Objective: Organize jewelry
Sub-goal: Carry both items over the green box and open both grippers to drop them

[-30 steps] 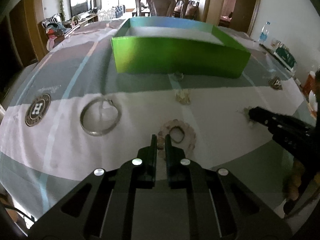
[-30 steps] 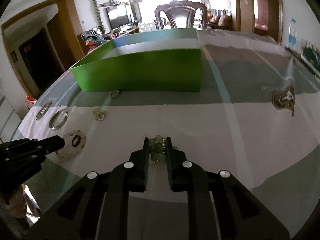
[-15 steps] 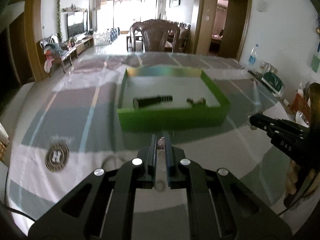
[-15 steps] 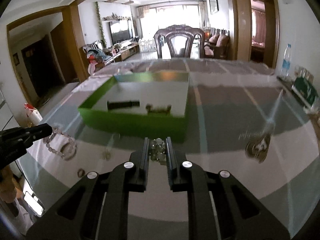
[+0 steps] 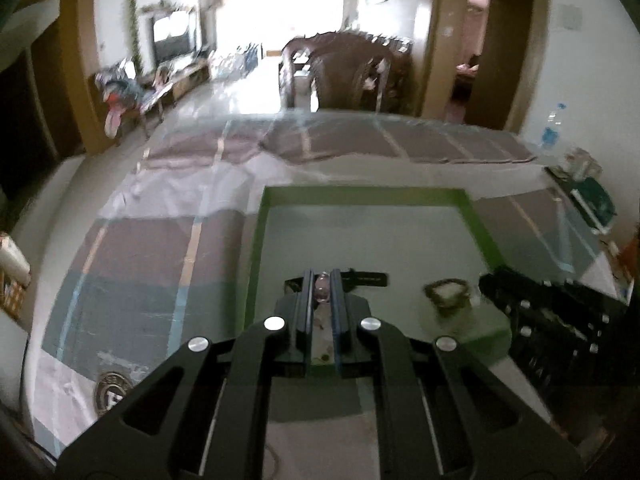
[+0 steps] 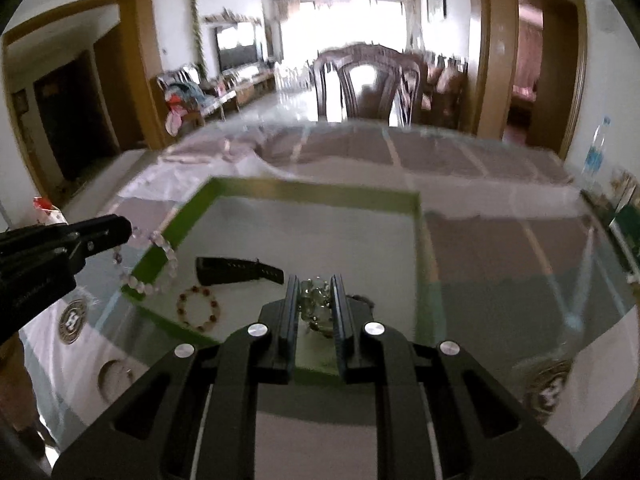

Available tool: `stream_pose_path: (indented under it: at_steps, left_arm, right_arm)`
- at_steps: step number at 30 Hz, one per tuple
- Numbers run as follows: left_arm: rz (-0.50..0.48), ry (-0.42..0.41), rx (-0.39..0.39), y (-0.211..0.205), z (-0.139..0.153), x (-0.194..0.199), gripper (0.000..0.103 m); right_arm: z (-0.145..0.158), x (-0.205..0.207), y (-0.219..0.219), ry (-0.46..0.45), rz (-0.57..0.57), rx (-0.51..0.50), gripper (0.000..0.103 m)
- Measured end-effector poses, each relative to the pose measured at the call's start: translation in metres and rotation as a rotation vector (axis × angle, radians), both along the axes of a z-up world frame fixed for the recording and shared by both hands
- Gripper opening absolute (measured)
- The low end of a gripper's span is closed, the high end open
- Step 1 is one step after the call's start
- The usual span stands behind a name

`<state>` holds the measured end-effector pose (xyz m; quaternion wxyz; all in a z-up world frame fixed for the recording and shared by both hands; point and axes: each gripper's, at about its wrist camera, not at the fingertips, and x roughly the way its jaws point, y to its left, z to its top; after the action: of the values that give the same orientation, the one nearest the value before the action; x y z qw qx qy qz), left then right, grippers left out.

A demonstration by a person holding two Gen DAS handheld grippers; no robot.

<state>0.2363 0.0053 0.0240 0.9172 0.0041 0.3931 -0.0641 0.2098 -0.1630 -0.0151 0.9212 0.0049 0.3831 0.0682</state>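
Left gripper [image 5: 321, 282] is clamped on a pale pink beaded bracelet [image 6: 154, 258], one bead [image 5: 321, 286] pinched between the closed fingers, the loop hanging below the tips over the near-left wall of the shallow green-rimmed tray [image 6: 320, 194]. From the right wrist view the loop straddles that wall, part inside, part outside. Ahead of the left gripper, inside the tray, lies a black watch strap [image 6: 238, 270]; just in front of it, nearer the front wall, a small red-and-gold bead bracelet [image 6: 199, 309]. Further right, the right gripper [image 6: 314, 292] is closed on a cluster of clear greenish glass beads [image 6: 316, 300], held over the tray floor close to the front wall. In the left wrist view this gripper sits at the right edge, with a small brownish ring-shaped piece [image 5: 446, 294] just left of it; blurred, can't tell whether it is held or lying in the tray. A silver bangle [image 6: 116, 376] rests on the patterned tablecloth [image 6: 500, 264] outside the tray, below and left of the right gripper. Step looks like the drop-off: both pieces carried over the tray, not yet let go. Next move likely calls for shifting the left gripper inward so the whole loop clears the wall, then parting both sets of fingers. Risk: the bracelet drapes over the rim or slides outside.
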Motion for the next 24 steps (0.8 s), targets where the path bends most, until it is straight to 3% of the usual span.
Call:
stream_pose_path:
  at_steps: [4, 5, 6, 7, 8, 10, 14, 18, 24]
  left_arm:
    - [0.019, 0.072, -0.006, 0.004, -0.03, 0.016, 0.009]
    - [0.024, 0.077, -0.01, 0.006, -0.032, 0.016, 0.009]
    - [0.027, 0.075, -0.015, 0.008, -0.033, 0.014, 0.01]
    - [0.021, 0.066, -0.02, 0.011, -0.032, 0.009, 0.014]
    - [0.014, 0.058, -0.017, 0.012, -0.03, 0.005, 0.023]
    - [0.011, 0.026, 0.003, 0.018, -0.024, -0.011, 0.03]
    - [0.02, -0.016, 0.048, 0.033, -0.021, -0.054, 0.03]
    - [0.058, 0.03, 0.106, 0.05, -0.041, -0.088, 0.035]
    - [0.116, 0.098, 0.076, 0.084, -0.069, -0.112, 0.039]
  right_arm:
    - [-0.022, 0.01, 0.005, 0.042, -0.026, -0.009, 0.018]
    - [-0.024, 0.009, 0.005, 0.047, -0.03, -0.004, 0.022]
    - [-0.025, 0.006, 0.004, 0.051, -0.029, 0.003, 0.032]
    - [-0.024, 0.001, 0.003, 0.047, -0.028, 0.013, 0.04]
    - [-0.021, -0.005, 0.002, 0.038, -0.025, 0.023, 0.042]
    - [-0.011, -0.026, 0.001, 0.011, 0.003, 0.059, 0.042]
    - [-0.001, -0.067, 0.013, -0.011, 0.109, 0.085, 0.042]
    - [-0.024, -0.074, 0.045, 0.083, 0.173, 0.016, 0.041]
    - [-0.07, -0.059, 0.086, 0.2, 0.202, -0.059, 0.041]
